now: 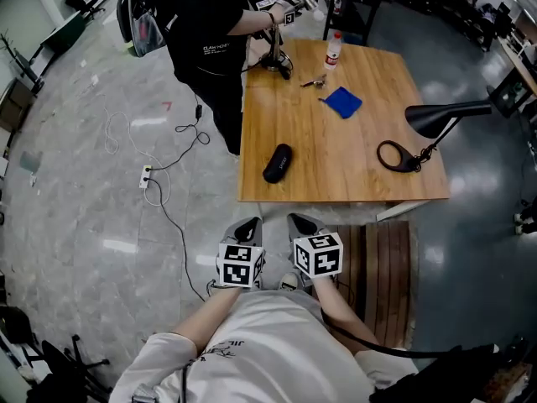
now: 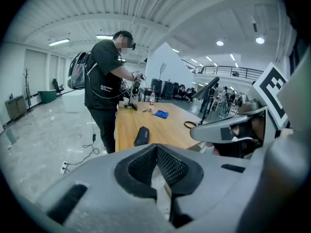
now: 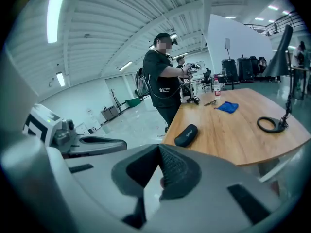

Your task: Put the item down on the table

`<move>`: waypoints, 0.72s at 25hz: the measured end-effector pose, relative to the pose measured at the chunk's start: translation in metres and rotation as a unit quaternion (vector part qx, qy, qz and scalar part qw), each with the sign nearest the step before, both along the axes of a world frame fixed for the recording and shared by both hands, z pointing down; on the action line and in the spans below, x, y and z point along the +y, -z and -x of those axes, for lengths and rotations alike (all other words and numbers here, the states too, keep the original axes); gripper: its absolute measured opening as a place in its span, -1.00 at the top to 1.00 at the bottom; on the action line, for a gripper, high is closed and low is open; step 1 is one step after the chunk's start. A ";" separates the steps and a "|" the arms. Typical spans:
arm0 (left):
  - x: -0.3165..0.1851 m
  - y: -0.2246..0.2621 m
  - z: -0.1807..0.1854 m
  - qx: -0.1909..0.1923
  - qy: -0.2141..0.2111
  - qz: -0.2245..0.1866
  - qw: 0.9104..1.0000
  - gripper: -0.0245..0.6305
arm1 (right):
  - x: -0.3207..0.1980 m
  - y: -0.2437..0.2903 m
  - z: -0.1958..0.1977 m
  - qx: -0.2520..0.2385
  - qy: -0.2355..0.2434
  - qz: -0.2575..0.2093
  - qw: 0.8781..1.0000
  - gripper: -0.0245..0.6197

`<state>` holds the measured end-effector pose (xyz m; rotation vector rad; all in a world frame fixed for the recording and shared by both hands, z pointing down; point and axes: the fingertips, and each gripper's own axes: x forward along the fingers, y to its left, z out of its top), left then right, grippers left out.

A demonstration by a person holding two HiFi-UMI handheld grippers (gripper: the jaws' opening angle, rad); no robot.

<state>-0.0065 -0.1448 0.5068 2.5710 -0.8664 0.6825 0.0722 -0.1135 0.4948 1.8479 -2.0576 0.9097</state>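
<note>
Grey floor, wooden counter (image 1: 352,175) ahead. My left tongs (image 1: 246,227) and right tongs (image 1: 303,222) are pressed together, empty, short of its near edge. The black case (image 1: 278,163) lies near-left on the counter, seemingly placed; I'd stay clear.

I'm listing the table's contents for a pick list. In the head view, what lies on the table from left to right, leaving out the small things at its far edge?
Black case → blue cloth → desk lamp's ring base.
</note>
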 end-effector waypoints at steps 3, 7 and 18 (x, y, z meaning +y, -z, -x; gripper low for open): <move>-0.006 0.005 -0.001 -0.001 0.002 -0.007 1.000 0.90 | -0.002 -0.002 0.006 0.000 0.011 0.004 1.000 0.91; -0.010 0.011 -0.003 0.005 0.001 -0.010 1.000 0.90 | -0.002 0.000 0.011 0.011 0.010 0.007 1.000 0.91; -0.011 0.014 -0.012 0.012 -0.008 -0.007 1.000 0.90 | 0.001 0.002 0.012 0.018 0.008 0.009 1.000 0.91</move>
